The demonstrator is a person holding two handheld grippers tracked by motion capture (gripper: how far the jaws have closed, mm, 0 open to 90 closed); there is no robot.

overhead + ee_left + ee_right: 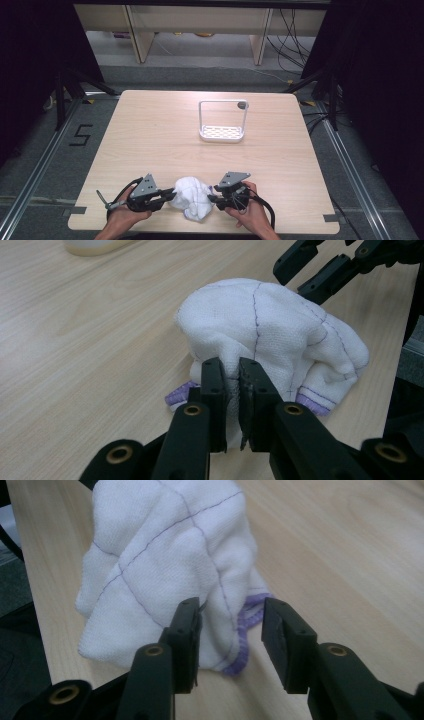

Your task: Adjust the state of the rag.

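high view, cloth: a crumpled white woven cloth with thin purple stitched lines and purple hem is seen near the front edge of the pale wooden table, between the two grippers.
high view, grippers: the left gripper is set against the cloth's left side and the right gripper against its right, judged as placed so that the cloth can be taken from both ends.
high view, container: a white plastic rack with a perforated base and a tall square loop handle is stood well apart at the far middle of the table; nothing is seen in it.
left gripper view, grip: a fold of the cloth is pinched between the nearly closed jaws of the left gripper, so that side is held fast.
right gripper view, grip: the jaws of the right gripper are seen half closed around the cloth's purple-hemmed edge; one pad is at the fabric, the other is kept apart, so the cloth is not yet clamped.
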